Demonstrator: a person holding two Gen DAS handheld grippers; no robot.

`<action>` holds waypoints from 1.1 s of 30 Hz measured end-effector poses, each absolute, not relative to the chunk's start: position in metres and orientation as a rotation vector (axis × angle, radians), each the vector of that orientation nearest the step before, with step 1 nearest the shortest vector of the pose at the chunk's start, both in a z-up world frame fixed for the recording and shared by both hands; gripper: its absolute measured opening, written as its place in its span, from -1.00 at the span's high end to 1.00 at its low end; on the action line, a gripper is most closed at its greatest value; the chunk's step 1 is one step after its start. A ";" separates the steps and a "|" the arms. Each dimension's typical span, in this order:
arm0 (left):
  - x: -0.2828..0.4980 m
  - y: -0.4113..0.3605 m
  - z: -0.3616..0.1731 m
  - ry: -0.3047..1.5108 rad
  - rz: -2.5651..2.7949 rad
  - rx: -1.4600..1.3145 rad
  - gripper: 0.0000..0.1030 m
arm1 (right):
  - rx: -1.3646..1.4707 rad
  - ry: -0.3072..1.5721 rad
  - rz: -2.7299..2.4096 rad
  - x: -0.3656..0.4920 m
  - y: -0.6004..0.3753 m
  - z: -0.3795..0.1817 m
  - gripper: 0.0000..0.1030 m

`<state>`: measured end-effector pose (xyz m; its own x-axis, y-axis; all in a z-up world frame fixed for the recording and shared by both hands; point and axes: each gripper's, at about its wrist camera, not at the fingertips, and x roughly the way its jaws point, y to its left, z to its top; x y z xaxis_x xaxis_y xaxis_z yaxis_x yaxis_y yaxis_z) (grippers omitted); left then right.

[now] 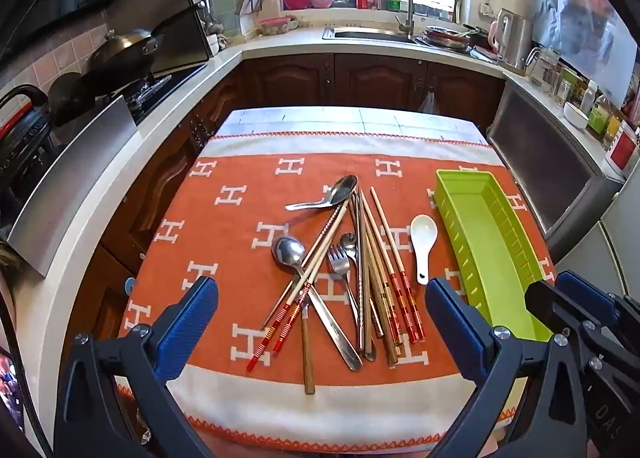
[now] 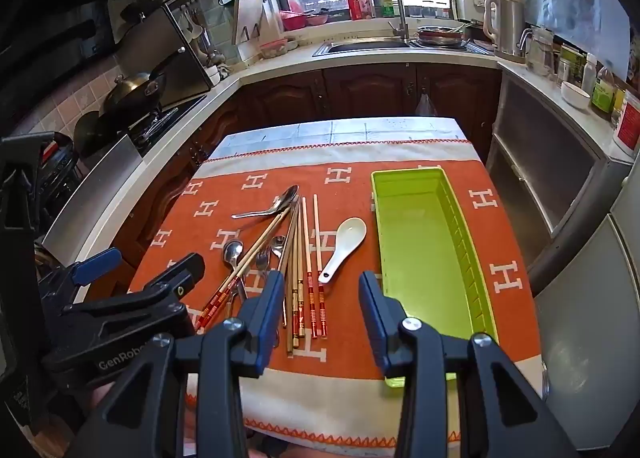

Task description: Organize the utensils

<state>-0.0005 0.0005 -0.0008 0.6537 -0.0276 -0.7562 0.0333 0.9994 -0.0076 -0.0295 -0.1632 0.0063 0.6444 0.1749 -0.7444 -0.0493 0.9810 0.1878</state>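
Observation:
A pile of utensils lies on the orange cloth: several chopsticks (image 1: pixel 376 258) (image 2: pixel 304 258), metal spoons (image 1: pixel 288 252) (image 2: pixel 276 202), a fork (image 1: pixel 340 262) and a white ceramic spoon (image 1: pixel 423 242) (image 2: pixel 346 240). To their right stands an empty green tray (image 1: pixel 480 242) (image 2: pixel 416 250). My left gripper (image 1: pixel 320 298) hovers open and wide over the near end of the pile, touching nothing. My right gripper (image 2: pixel 322 290) hangs open above the cloth between the chopstick ends and the tray, with nothing between its fingers. In the left wrist view the right gripper (image 1: pixel 568 298) shows at the right edge.
The table (image 1: pixel 320 122) with its orange and white cloth stands in a kitchen. Behind it run dark cabinets (image 1: pixel 360 78), a sink (image 1: pixel 372 34) and a stove with pans (image 1: pixel 124 54) at the left. A grey appliance (image 1: pixel 552 166) stands close on the right.

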 end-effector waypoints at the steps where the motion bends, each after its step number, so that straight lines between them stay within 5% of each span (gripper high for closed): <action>1: -0.001 0.001 -0.001 0.859 -0.041 0.011 -0.98 | 0.156 0.869 0.129 -0.029 -0.164 0.006 0.25; 33: -0.007 -0.003 -0.008 0.884 -0.022 0.040 -0.98 | 0.179 0.887 0.143 -0.034 -0.163 -0.003 0.25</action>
